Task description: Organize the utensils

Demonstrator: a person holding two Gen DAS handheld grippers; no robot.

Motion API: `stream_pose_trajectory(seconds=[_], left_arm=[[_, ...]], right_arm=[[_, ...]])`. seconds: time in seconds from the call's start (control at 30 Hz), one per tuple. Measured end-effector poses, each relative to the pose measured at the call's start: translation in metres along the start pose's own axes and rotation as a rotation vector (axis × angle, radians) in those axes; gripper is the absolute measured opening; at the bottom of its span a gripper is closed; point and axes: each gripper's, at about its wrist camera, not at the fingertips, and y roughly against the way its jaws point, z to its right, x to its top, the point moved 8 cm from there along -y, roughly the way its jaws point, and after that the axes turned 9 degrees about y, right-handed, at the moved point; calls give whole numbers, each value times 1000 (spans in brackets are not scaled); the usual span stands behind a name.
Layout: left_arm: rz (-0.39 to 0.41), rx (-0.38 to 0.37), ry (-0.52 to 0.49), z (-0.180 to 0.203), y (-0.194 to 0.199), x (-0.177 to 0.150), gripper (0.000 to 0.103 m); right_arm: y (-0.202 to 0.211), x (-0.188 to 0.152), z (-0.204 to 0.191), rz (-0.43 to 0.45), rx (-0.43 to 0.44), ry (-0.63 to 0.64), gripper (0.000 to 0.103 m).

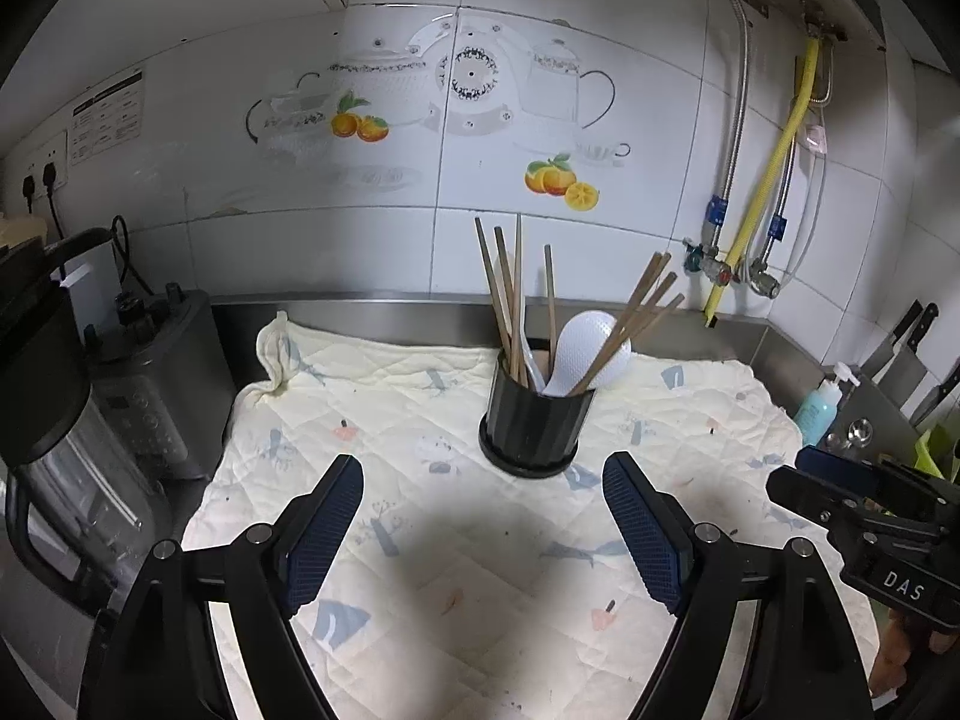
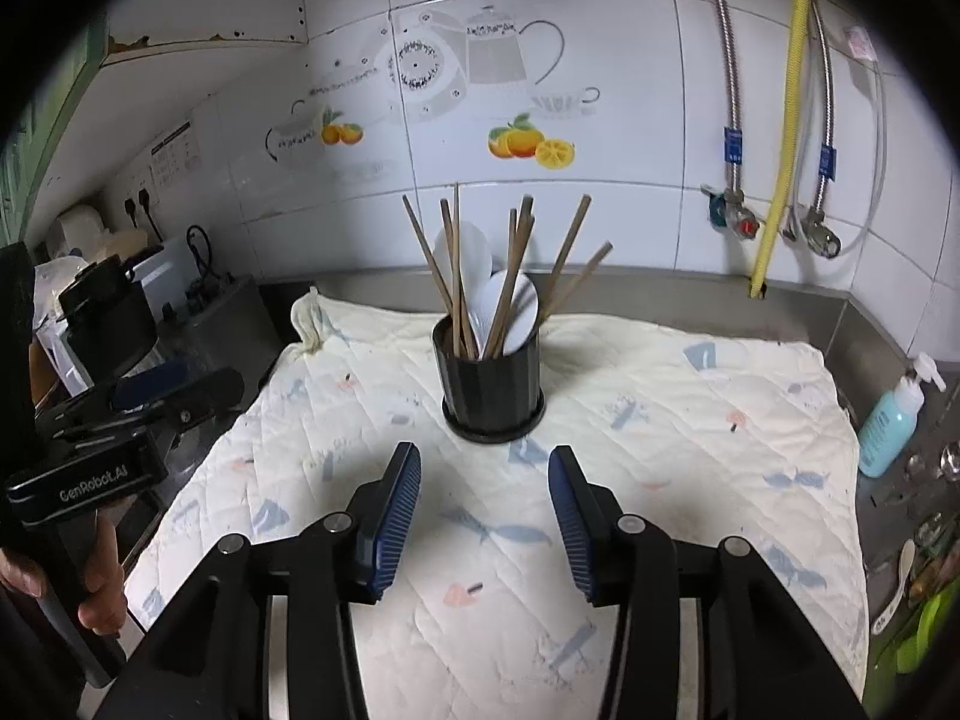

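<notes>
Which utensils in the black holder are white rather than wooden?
The white plastic spoons standing in the black holder: their broad rounded bowls point up among the thin brown wooden chopsticks, which are straight sticks.

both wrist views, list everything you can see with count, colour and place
utensil holder: one, black, upright on the cloth toward the back
chopsticks: several, brown wood, standing in the holder
spoons: at least two, white, in the holder
quilted cloth: one, cream with pale prints, spread over the counter
soap pump bottle: one, light blue, right edge of the counter
loose spoon: one, white, off the cloth at far right
blender: one, dark with clear jug, left of the cloth
knives: a few, dark handles, rack at far right
hoses: one yellow, two metal, on the wall
left hand-held gripper: open, empty, above the cloth
right hand-held gripper: open, empty, above the cloth
</notes>
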Motion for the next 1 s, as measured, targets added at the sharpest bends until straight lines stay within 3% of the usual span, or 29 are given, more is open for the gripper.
stream_pose_trajectory(seconds=[1.0], left_arm=[[-77, 58, -5, -9, 16, -51, 88]], right_arm=[[23, -36, 11, -30, -17, 4, 55]])
